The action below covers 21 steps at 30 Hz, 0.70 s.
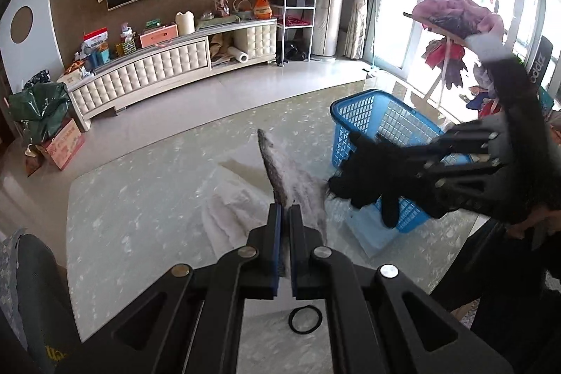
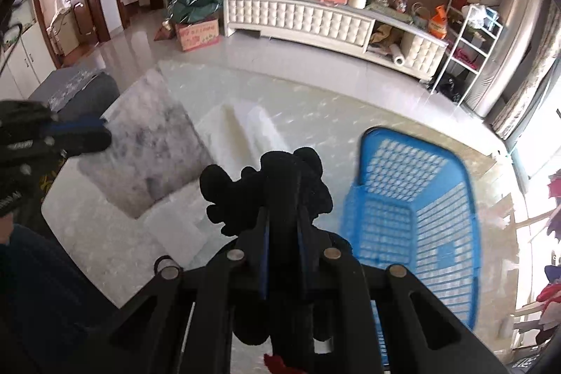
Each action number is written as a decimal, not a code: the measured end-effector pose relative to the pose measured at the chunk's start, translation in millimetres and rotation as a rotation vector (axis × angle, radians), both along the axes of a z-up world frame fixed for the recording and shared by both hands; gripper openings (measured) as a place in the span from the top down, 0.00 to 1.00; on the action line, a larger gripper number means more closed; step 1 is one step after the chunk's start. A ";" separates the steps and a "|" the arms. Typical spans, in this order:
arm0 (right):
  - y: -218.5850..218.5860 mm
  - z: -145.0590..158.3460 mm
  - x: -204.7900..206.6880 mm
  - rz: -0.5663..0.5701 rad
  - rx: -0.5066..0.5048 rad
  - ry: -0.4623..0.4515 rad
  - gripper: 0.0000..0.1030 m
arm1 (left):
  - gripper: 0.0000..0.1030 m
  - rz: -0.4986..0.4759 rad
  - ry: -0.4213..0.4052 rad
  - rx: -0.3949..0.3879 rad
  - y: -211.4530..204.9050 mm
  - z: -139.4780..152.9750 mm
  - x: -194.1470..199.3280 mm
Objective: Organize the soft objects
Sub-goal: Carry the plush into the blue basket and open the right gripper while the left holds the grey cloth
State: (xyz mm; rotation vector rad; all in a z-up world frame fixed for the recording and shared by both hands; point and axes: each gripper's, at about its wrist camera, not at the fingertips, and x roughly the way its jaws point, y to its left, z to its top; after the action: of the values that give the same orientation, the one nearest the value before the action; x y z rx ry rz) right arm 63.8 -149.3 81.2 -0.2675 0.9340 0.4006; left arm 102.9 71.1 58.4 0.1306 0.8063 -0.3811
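At the left of the glass-topped table [image 1: 140, 184], a folded white towel [image 1: 231, 212] lies flat, and a grey fuzzy cloth [image 1: 280, 177] rises from it, lifted by one edge. The left gripper [image 1: 284, 209] has its jaws clenched on that cloth's lower edge; in the right wrist view the same gripper [image 2: 100, 132] shows at the far left with the grey fuzzy cloth [image 2: 147, 142] spread wide beneath it and the folded white towel [image 2: 245, 128] just beyond. Below the left gripper's fingers, a black hair tie [image 1: 305, 319] lies on the table surface. Further right, the right gripper [image 1: 354, 163] is clamped on a black glove [image 1: 371, 177], whose fingers dangle down in front of the near wall of the blue plastic basket [image 1: 361, 114]. In the right wrist view the black glove [image 2: 245, 195] bunches around the right gripper [image 2: 284, 198], held above the table just left of the blue plastic basket [image 2: 452, 195]. The basket stands on the table at the right, and no item shows in the visible part of its interior, only the lattice bottom and walls.
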 end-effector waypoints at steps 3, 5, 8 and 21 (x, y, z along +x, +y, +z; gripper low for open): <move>-15.6 7.3 4.7 -0.025 0.001 -0.022 0.88 | 0.97 -0.012 0.019 0.015 -8.4 -6.6 7.6; -28.4 9.6 8.2 -0.043 -0.001 -0.035 0.88 | 0.97 -0.014 0.033 0.039 -15.3 -11.0 9.3; -46.9 10.6 12.1 -0.078 -0.007 -0.047 0.88 | 0.97 -0.019 0.052 0.059 -19.3 -18.4 11.3; -100.2 -42.4 34.7 -0.199 -0.067 0.066 0.88 | 0.97 -0.032 0.092 0.110 -37.4 -31.4 23.1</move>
State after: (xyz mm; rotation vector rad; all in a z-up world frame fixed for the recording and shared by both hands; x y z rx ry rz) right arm 98.5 -249.5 38.8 -0.2209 1.0301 0.1962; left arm 126.0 33.7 27.0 0.2303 0.9177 -0.3751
